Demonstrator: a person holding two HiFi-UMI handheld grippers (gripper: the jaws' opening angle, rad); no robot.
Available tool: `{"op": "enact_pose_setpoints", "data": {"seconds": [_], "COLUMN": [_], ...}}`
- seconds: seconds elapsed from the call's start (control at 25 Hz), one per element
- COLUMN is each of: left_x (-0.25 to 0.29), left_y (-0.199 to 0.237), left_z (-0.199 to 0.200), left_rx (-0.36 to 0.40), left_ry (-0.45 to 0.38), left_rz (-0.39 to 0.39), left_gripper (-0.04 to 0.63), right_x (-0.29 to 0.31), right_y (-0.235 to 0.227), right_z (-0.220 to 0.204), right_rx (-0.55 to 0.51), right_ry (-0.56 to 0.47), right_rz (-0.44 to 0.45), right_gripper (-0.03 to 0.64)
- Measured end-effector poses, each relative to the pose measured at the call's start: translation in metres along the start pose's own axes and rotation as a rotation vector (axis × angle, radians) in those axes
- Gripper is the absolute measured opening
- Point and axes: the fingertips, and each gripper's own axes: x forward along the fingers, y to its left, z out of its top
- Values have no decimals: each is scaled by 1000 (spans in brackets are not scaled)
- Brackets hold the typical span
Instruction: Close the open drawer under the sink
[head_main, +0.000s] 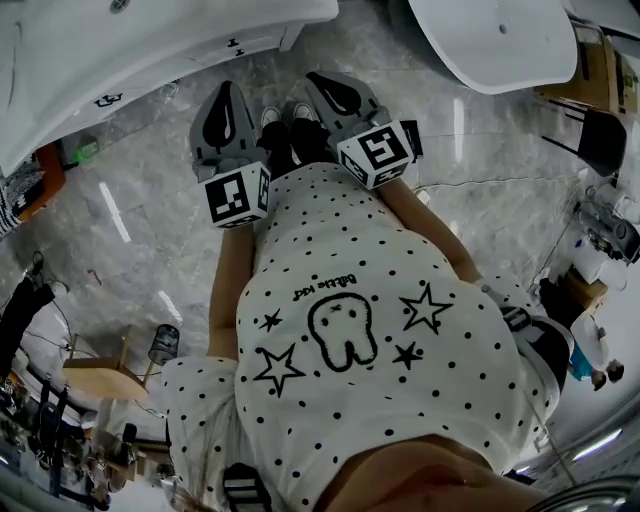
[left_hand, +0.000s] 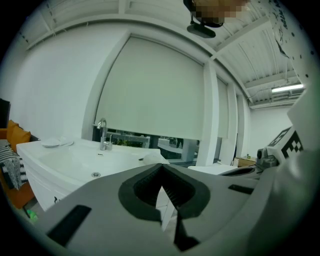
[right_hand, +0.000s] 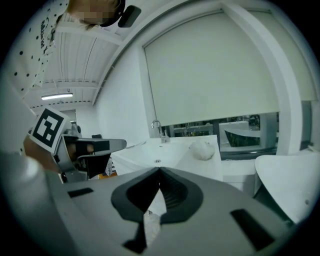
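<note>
The white sink (head_main: 90, 35) with its vanity (head_main: 160, 75) stands at the upper left of the head view; its drawer fronts carry small black handles (head_main: 236, 45) and look flush. Both grippers are held side by side in front of my dotted shirt, a little way off the vanity. My left gripper (head_main: 226, 88) is shut with nothing in it. My right gripper (head_main: 318, 78) is also shut and empty. The left gripper view shows the basin and faucet (left_hand: 103, 135) beyond the shut jaws (left_hand: 161, 169). In the right gripper view the faucet (right_hand: 158, 131) stands past the shut jaws (right_hand: 159, 171).
A second white basin (head_main: 500, 40) sits at the upper right. A crumpled white cloth (right_hand: 202, 149) lies on the sink counter. The floor is glossy grey marble (head_main: 150, 220). A wooden stool (head_main: 100, 375) stands at the lower left, and orange items (head_main: 40, 180) beside the vanity.
</note>
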Motion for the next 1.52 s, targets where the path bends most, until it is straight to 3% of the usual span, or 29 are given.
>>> {"op": "enact_pose_setpoints", "data": {"seconds": [0.36,0.96,1.52], "left_x": [-3,-8,-2], "left_y": [-6,-23,-25], "left_z": [4,-10,-25], "left_rx": [25,38,-9], "left_ry": [-23,52,62], "left_rz": [-26,-110,-127], "left_gripper": [5,5,5], "right_x": [1,0,2], "right_y": [5,16,14], "right_z": [4,9,1], "right_rx": [-27,-79,-81], "right_ry": [-16,-47,-24], "right_rz": [18,55,50], "right_gripper": [15,14,14]}}
